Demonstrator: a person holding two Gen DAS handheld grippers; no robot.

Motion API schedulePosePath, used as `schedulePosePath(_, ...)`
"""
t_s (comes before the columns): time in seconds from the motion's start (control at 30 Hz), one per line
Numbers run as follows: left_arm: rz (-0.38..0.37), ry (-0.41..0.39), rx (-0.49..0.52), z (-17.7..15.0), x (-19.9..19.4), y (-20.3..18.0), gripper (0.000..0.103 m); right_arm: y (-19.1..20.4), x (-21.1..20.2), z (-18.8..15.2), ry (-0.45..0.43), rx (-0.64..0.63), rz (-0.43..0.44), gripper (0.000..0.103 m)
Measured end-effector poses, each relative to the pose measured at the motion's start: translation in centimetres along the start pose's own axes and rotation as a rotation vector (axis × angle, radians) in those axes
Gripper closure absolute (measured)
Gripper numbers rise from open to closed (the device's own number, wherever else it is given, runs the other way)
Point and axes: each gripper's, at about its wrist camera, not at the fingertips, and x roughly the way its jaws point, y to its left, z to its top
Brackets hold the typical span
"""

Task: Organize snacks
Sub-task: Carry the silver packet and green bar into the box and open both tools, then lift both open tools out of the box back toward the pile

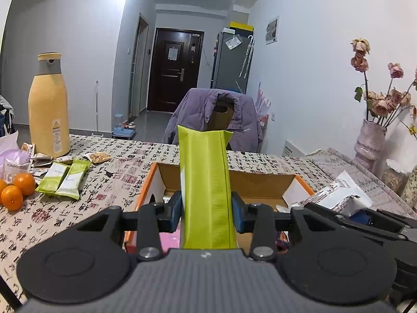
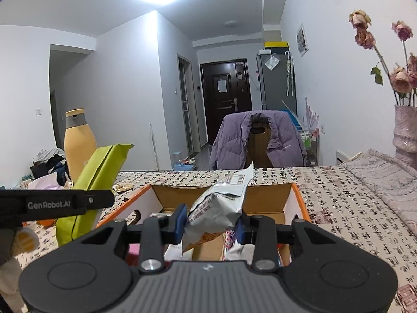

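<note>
My left gripper (image 1: 207, 215) is shut on a long lime-green snack packet (image 1: 206, 182), which stands up over the open orange-edged cardboard box (image 1: 146, 182). In the right wrist view the same green packet (image 2: 96, 180) and the left gripper's black arm (image 2: 56, 204) show at the left. My right gripper (image 2: 211, 225) is shut on a crumpled silver-white snack bag (image 2: 221, 203) above the same box (image 2: 299, 195). Inside the box lie a pink packet and other wrappers, partly hidden. The silver bag (image 1: 336, 195) also shows at the right of the left wrist view.
Two green-white snack packets (image 1: 63, 178), several small wrappers (image 1: 97, 157), oranges (image 1: 17, 189) and a tall yellow bottle (image 1: 48, 107) lie at the table's left. A vase of dried roses (image 1: 370, 140) stands right. A chair with a purple jacket (image 1: 216, 117) sits behind the table.
</note>
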Motion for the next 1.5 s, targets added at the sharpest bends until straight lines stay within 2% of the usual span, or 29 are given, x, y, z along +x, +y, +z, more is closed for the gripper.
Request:
schedulePosePath(0.33,0.003,0.027,-0.025,1.1,5.3,0.2,0.064,-0.8,6.3,1.4,0.034,0.022,-0.029,0.067)
schedulePosePath(0.43,0.043,0.0,-0.016,0.7,7.1,0.1,0.064,-1.2,8.1,0.5,0.05,0.037,-0.04,0.067)
schedulePosePath(0.5,0.075,-0.01,-0.008,0.2,8.1,0.3,0.064,-1.3,8.7,-0.3,0.057,0.031,-0.046,0.067)
schedulePosePath(0.63,0.053,0.05,-0.019,-0.5,9.6,1.1,0.064,-1.1,9.2,-0.9,0.076,0.023,-0.044,0.067)
schedulePosePath(0.87,0.027,0.055,-0.016,-1.2,9.8,1.6,0.061,-1.0,9.6,-1.4,0.117,0.014,-0.087,0.064)
schedulePosePath(0.9,0.026,0.047,-0.016,-1.2,9.6,1.6,0.058,-1.0,9.5,-1.5,0.118,0.015,-0.091,0.058)
schedulePosePath(0.93,0.023,0.039,-0.015,-1.2,9.5,1.6,0.047,-1.0,9.4,-1.6,0.119,0.018,-0.094,0.043)
schedulePosePath(0.97,0.022,0.032,-0.014,-1.2,9.4,1.6,0.027,-1.1,9.3,-1.6,0.115,0.022,-0.101,0.034)
schedulePosePath(1.0,0.025,0.021,-0.015,-1.3,9.2,1.7,0.017,-1.2,9.1,-1.6,0.11,0.024,-0.107,0.02)
schedulePosePath(1.03,0.037,0.008,-0.02,-1.2,9.0,1.7,0.0,-1.3,9.0,-1.6,0.106,0.025,-0.108,0.01)
schedulePosePath(1.13,0.048,-0.027,-0.041,-0.9,8.5,2.2,0.0,-1.6,8.9,-1.6,0.106,0.034,-0.104,0.0)
schedulePosePath(1.5,0.042,-0.044,-0.043,-0.8,7.8,2.2,0.0,-1.6,8.5,-1.5,0.086,0.042,-0.123,0.0)
